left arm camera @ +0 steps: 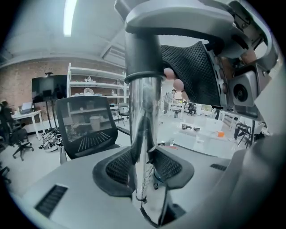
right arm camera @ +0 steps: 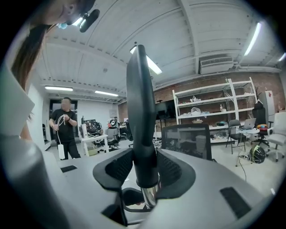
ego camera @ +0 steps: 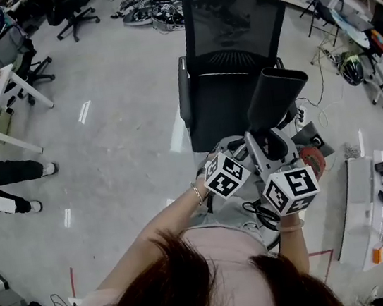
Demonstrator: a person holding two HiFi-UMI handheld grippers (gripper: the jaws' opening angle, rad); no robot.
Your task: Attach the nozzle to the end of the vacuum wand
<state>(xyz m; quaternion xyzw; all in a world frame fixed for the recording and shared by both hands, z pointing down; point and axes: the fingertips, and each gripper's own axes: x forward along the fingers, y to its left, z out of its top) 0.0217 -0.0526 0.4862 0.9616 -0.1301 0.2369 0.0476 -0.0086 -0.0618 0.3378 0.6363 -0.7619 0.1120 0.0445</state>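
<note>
Two grippers are at work, close together in front of the person's chest. The left gripper [left arm camera: 144, 167] has its jaws closed on the single chrome vacuum wand [left arm camera: 144, 129], which stands upright. The right gripper [right arm camera: 143, 172] has its jaws clamped on the one black nozzle [right arm camera: 139, 103], just above the left. The nozzle's collar sits over the wand's upper end, but I cannot tell whether it is fully seated. In the head view, both marker cubes hide most of the wand. Beyond stands one black office chair [ego camera: 230, 50]. Farther off, one person [right arm camera: 65, 125] stands by a table.
</note>
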